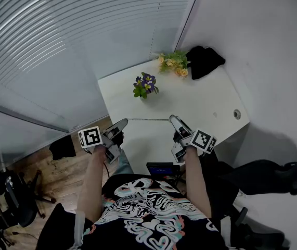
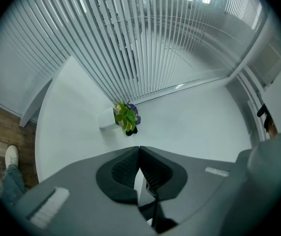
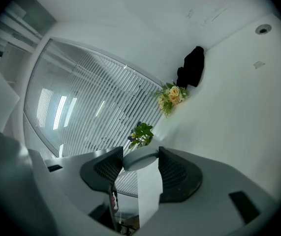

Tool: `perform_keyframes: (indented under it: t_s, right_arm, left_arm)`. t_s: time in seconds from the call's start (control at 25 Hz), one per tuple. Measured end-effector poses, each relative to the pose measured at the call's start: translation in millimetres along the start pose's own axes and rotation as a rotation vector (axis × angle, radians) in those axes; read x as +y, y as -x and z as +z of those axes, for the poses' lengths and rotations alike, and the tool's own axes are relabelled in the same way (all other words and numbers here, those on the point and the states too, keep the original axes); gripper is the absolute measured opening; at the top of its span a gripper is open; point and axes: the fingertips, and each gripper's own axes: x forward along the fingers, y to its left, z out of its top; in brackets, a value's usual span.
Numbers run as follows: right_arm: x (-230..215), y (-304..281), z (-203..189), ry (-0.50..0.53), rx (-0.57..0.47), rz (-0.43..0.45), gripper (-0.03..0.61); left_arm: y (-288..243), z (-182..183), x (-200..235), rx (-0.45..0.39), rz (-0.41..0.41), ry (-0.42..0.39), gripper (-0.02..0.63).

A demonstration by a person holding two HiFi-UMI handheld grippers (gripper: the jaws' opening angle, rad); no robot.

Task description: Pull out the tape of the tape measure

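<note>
Right gripper (image 3: 140, 150): clenched on tape measure (image 3: 141, 161), a pale, round, smooth case wedged between ribbed dark pads. Flat white strip below it; tape or not, unclear.
Left gripper (image 2: 139, 148): closed tight, nothing visible between tips.
No tape spans grippers; pull judged not yet done.
Beyond: matte white table (image 1: 200, 105), potted purple flowers (image 1: 146, 85), slatted blinds (image 1: 60, 46).

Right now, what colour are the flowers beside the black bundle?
The flowers are yellow and pale orange, with green leaves; clearest in the right gripper view.
</note>
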Motion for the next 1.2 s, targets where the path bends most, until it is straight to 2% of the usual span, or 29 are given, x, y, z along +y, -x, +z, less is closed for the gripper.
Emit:
perform_keyframes:
  t_s: [0.12, 0.24, 0.32, 0.76, 0.92, 1.2]
  right_arm:
    - [-1, 0, 2, -0.001, -0.004, -0.002, 0.227]
    - [-4, 6, 7, -0.009, -0.020, -0.011, 0.227]
    - [-7, 10, 10, -0.013, -0.029, -0.016, 0.227]
    - [-21, 17, 14, 0.000, -0.032, -0.050, 0.227]
    - [-25, 22, 16, -0.005, -0.034, -0.054, 0.227]
    - [-31, 24, 16, -0.010, -0.030, -0.058, 0.227]
  left_arm:
    - [1, 2, 1, -0.010, 0.005, 0.002, 0.002]
    - [6, 6, 4, -0.044, 0.011, 0.038, 0.002]
    - [8, 10, -1, -0.062, -0.020, 0.054, 0.002]
    - [11, 16, 2, -0.086, -0.020, 0.032, 0.002]
    - [13, 12, 10, -0.085, 0.017, 0.046, 0.002]
    - [6, 13, 5, -0.085, -0.007, 0.042, 0.003]
